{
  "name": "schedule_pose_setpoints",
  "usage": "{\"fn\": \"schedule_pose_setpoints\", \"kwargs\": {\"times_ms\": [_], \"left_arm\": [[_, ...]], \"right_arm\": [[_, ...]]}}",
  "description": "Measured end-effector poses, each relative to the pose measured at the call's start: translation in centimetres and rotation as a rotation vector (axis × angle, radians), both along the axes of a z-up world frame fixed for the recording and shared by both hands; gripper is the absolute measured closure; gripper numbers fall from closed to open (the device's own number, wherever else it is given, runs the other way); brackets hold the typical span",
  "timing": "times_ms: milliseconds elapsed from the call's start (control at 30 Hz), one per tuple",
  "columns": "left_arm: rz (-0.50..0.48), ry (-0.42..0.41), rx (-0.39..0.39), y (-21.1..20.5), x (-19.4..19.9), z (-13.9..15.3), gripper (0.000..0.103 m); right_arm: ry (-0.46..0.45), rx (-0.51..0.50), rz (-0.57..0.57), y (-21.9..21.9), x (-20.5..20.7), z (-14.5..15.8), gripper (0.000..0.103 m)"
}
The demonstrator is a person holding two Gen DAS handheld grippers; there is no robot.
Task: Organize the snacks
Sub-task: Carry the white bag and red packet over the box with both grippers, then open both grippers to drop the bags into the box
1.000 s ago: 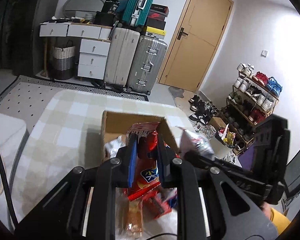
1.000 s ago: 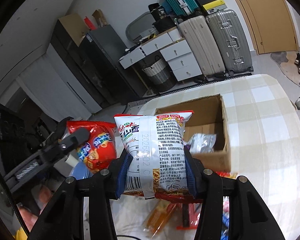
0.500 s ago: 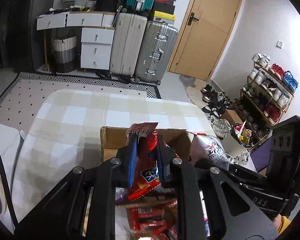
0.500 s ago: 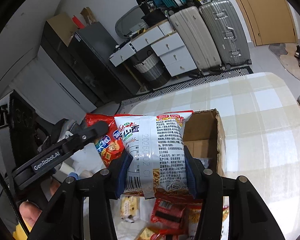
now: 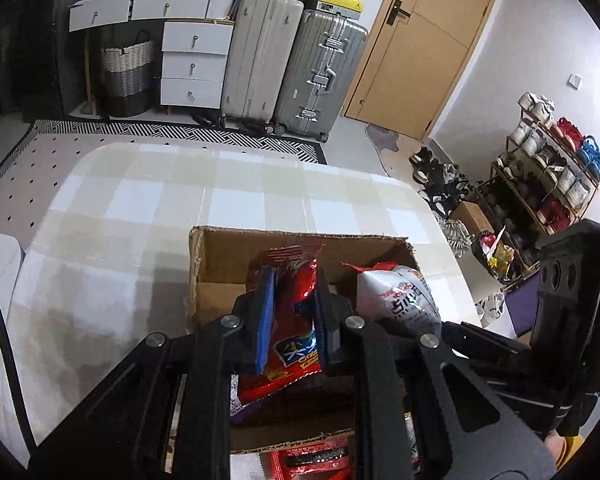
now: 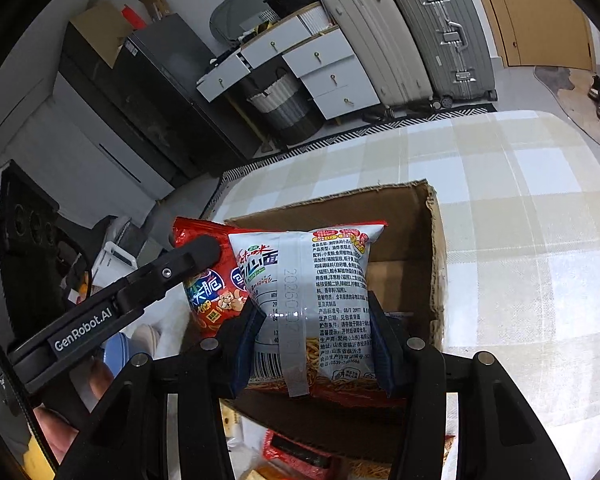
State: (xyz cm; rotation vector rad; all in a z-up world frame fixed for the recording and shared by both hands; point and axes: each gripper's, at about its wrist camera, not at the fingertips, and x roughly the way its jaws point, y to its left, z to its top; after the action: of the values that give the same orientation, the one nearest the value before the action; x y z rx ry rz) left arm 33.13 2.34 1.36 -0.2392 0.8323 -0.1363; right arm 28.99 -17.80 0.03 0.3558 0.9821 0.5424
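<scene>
Red snack bag [image 5: 290, 320] — clamped in left hand-held gripper [image 5: 292, 312], frame ctr, over cardboard box [image 5: 220, 256] on tabletop [image 5: 140, 208]. White noodle pack [image 6: 312, 300] — clamped in right hand-held gripper [image 6: 314, 344], lower ctr, above same box.

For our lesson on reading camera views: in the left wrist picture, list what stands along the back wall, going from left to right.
Woven basket → white drawer unit → cream suitcase → silver suitcase → wooden door → shoe rack.
</scene>
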Motion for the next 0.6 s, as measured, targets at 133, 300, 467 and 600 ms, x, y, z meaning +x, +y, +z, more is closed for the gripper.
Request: {"fn": "schedule_pose_setpoints", "kwargs": {"times_ms": [133, 300, 467, 600], "left_arm": [[-0.011, 0.005, 0.009, -0.5, 0.0, -1.1, 0.088], [-0.031, 0.012, 0.017, -1.1, -0.3, -2.1, 0.088], [-0.036, 0.013, 0.021, -1.3, -0.4, -2.4, 0.088], [-0.044, 0.012, 0.027, -1.2, -0.9, -2.0, 0.088]], "right_arm": [[-0.011, -0.018, 0.007, 0.3, 0.2, -0.3, 0.054], [-0.017, -0.039, 0.007, 0.6, 0.5, -0.6, 0.054], [-0.025, -0.068, 0.005, 0.9, 0.6, -0.7, 0.054], [-0.027, -0.088, -0.002, 1.3, 0.4, -0.6, 0.053]]}}
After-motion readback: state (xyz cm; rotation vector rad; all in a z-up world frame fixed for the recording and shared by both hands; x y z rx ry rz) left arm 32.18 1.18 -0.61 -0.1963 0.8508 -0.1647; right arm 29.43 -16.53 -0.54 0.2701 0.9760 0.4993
